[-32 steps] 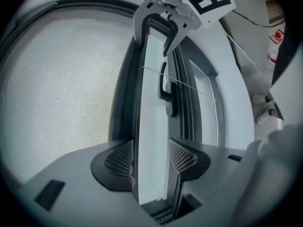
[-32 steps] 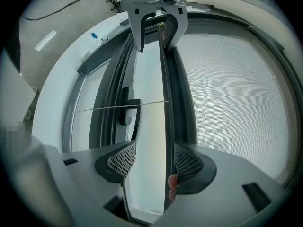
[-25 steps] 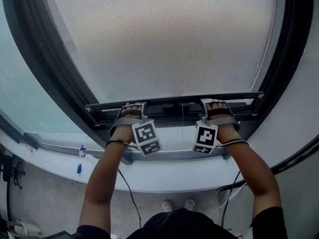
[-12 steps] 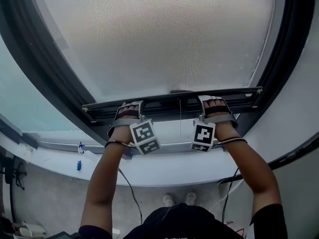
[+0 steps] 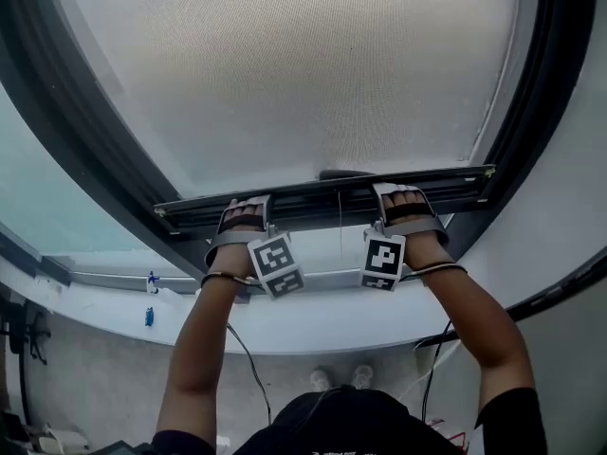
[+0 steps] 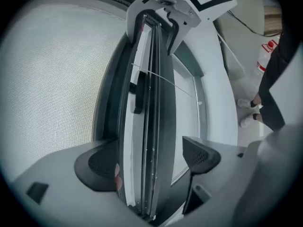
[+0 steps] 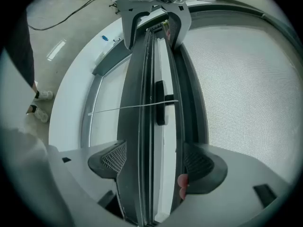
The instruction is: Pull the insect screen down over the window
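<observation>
The insect screen's pale mesh (image 5: 313,74) fills the window opening above its dark bottom bar (image 5: 313,202). Both grippers sit astride that bar. My left gripper (image 5: 245,214) (image 6: 150,159) has the bar (image 6: 151,126) running between its jaws. The jaws are opening, and the right-hand pad (image 6: 201,155) stands off the bar. My right gripper (image 5: 403,202) (image 7: 156,164) is also opening around the bar (image 7: 151,126), with its pads close beside it. A small black handle (image 7: 161,103) and a thin white cord (image 7: 132,107) lie on the bar between the two grippers.
A dark curved window frame (image 5: 85,150) runs up both sides. Below the bar are a strip of glass and the white sill (image 5: 313,320), with a small blue item (image 5: 150,317) on it. Cables and the person's shoes (image 5: 337,379) are on the floor.
The bar and both grippers sit slightly higher in the head view than a second ago. The hands stay on the bar at the same spacing.
</observation>
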The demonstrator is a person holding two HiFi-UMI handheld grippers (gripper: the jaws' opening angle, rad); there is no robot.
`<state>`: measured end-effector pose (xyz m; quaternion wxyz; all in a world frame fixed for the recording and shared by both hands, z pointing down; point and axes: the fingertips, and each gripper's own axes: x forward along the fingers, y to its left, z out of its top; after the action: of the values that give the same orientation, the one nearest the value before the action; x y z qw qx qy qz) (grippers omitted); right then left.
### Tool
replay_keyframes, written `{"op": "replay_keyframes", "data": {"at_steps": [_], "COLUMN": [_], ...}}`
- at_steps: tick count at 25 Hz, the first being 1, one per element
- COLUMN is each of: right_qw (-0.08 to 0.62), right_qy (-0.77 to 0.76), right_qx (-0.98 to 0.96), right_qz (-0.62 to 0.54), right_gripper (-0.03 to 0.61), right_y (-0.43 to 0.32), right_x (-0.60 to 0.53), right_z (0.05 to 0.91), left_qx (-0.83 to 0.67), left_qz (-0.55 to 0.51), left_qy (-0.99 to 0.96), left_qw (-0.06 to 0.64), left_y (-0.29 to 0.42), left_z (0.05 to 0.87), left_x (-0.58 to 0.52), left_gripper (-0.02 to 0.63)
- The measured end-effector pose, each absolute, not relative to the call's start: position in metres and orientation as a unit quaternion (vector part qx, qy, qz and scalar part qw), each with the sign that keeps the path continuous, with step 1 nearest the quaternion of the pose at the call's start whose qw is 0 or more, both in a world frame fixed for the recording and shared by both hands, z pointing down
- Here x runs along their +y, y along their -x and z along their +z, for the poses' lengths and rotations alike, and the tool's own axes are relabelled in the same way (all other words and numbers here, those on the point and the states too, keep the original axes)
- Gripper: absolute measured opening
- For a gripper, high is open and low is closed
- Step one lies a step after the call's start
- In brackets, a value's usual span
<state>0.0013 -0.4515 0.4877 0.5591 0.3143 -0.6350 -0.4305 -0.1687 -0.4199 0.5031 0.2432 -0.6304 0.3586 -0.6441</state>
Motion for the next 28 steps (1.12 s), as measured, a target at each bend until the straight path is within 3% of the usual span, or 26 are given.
{"op": "replay_keyframes", "data": {"at_steps": [4,28], "right_qw": [0.59,0.593], "right_qy": [-0.283,-0.302], "right_qx": [-0.635,-0.637], "right_qz": [-0.411,-0.389], "right_gripper": [0.353,0.353], "right_y": [-0.008,-0.004], "right_x": [-0.444,-0.445], "right_z": [0.516,0.55], "left_qx": [0.342,0.368], "left_qz": [-0.655,-0.642], "left_qy": [0.636,0.64], "left_qw": [0.224,0.207], "left_y": [0.169,0.162], "left_z": [0.526,0.562], "left_x": [-0.411,-0.414], "left_gripper": [0.403,0.403]}}
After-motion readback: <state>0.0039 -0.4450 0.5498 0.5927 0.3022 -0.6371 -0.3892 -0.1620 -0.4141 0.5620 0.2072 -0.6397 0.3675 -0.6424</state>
